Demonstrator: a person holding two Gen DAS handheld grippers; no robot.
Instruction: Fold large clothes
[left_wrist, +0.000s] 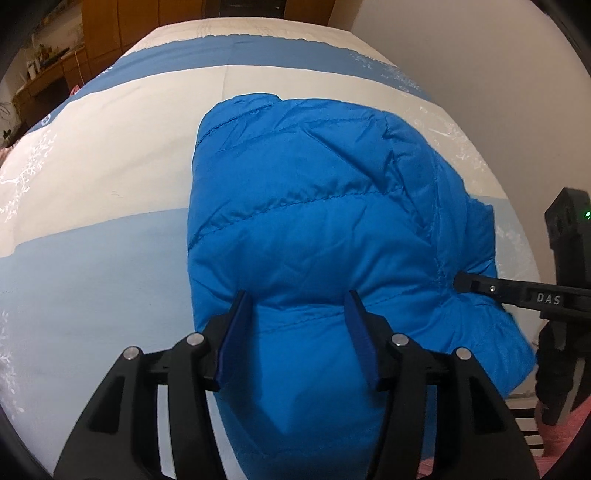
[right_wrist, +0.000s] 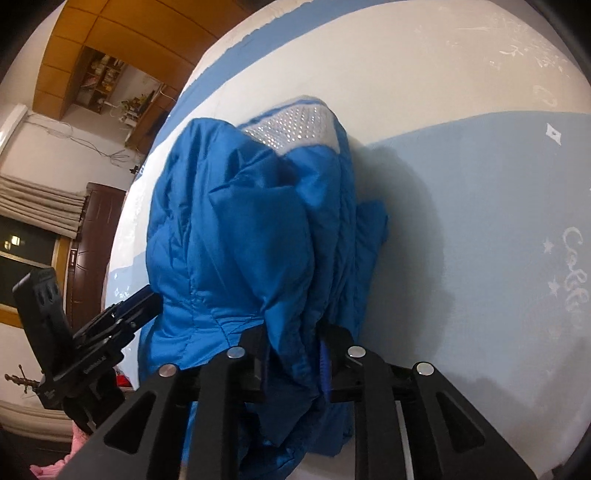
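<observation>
A bright blue puffy jacket lies bunched on the bed, its near edge lifted toward me. My left gripper straddles a thick padded fold of it, blue pads pressing in from both sides. The right gripper comes in from the right in this view, its tip pinching the jacket's side seam. In the right wrist view the jacket hangs in folds, with a silver dotted lining showing at its far end. My right gripper is shut on bunched fabric. The left gripper bites the jacket's left edge.
The bed cover has white and pale blue bands and spreads wide to the left of the jacket. A plain wall borders the bed's right side. Wooden cupboards and a desk stand beyond. Pink fabric lies below the bed edge.
</observation>
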